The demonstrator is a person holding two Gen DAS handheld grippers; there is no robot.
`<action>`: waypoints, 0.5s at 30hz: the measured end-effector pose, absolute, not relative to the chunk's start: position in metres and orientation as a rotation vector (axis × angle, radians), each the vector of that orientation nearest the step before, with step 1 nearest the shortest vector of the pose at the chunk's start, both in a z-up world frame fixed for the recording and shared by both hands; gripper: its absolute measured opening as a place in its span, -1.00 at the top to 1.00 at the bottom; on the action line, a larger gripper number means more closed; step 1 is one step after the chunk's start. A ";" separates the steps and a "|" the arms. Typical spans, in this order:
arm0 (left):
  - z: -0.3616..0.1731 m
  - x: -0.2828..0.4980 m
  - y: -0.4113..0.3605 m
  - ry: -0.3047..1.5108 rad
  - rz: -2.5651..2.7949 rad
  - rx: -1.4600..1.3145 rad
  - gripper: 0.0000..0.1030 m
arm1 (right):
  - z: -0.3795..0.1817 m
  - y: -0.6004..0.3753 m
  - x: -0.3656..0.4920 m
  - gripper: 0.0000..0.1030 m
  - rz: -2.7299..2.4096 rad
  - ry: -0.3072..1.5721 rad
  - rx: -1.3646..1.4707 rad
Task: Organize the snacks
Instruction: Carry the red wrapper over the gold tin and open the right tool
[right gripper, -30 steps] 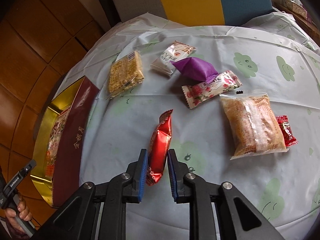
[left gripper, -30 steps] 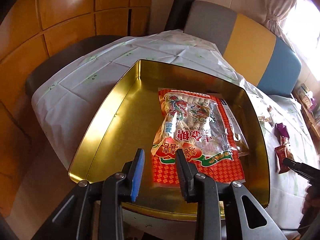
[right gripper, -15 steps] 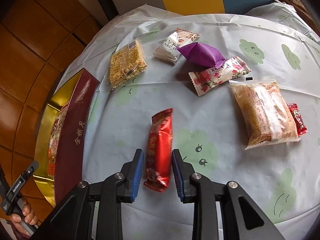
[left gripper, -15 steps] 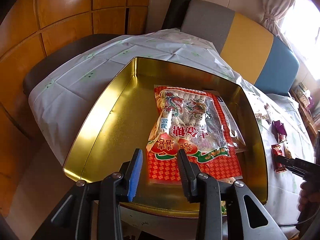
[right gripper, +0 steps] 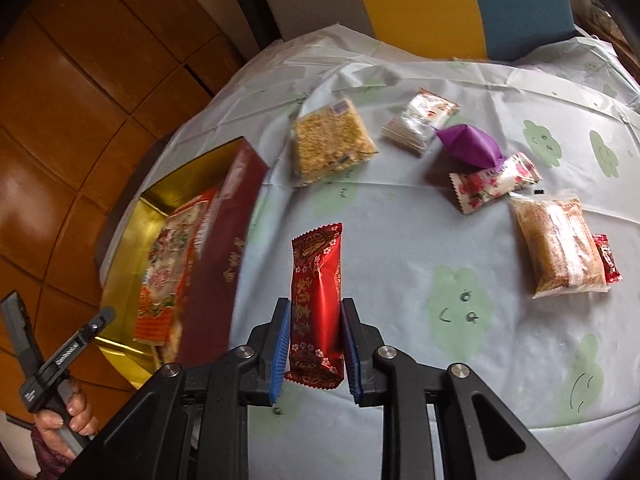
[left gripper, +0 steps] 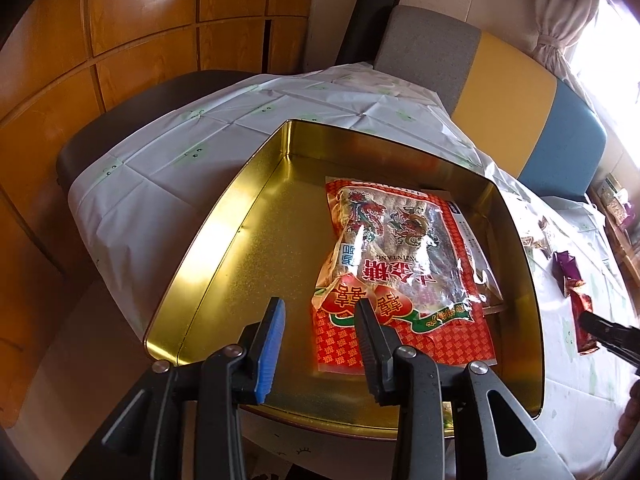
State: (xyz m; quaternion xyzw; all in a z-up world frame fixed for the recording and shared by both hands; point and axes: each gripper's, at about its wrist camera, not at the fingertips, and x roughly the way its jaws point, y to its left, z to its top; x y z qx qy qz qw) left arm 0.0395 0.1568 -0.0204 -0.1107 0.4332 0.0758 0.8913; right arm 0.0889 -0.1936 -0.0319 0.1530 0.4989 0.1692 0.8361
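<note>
A round table covered by a white plastic cloth printed with green smiley blobs (right gripper: 460, 248) fills most of the right wrist view, with a grey, yellow and blue padded bench back (right gripper: 420, 4) seen along the top edge. A large rectangular gold metal tin with a dark red outer wall (left gripper: 256, 264) is seen at the centre of the left wrist view and at middle left of the right wrist view (right gripper: 224, 248). Inside the tin, toward its right half, a big red and clear candy bag with dragon print (left gripper: 404, 264) is laid flat. The left gripper (left gripper: 320, 344), at the bottom centre of its view, is held over the tin's near edge with its jaws parted and nothing between them; they have just been opening slightly. The right gripper (right gripper: 314, 344), at bottom centre of its view, is clenched on a shiny red foil snack packet (right gripper: 316, 300), which is held upright off the cloth; the jaws have just been closing on it. Loose on the cloth are seen a clear pack of brown puffed cake (right gripper: 558, 252) at right, a clear pack of yellow crispy cake (right gripper: 332, 144) at upper centre, a purple foil pouch (right gripper: 468, 146), a white rose-print wrapper (right gripper: 494, 184) touching the pouch, a white and clear packet (right gripper: 420, 122), and a small red candy (right gripper: 608, 260) beside the brown cake pack.
</note>
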 end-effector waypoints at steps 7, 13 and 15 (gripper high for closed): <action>-0.020 0.038 0.159 0.898 0.156 -0.235 0.29 | 0.001 -0.126 0.082 0.53 0.562 1.010 0.307; -0.020 0.036 0.162 0.894 0.158 -0.235 0.29 | -0.005 -0.085 0.082 0.30 0.600 1.048 0.248; -0.021 0.035 0.161 0.893 0.161 -0.236 0.29 | -0.007 -0.086 0.079 0.30 0.595 1.050 0.228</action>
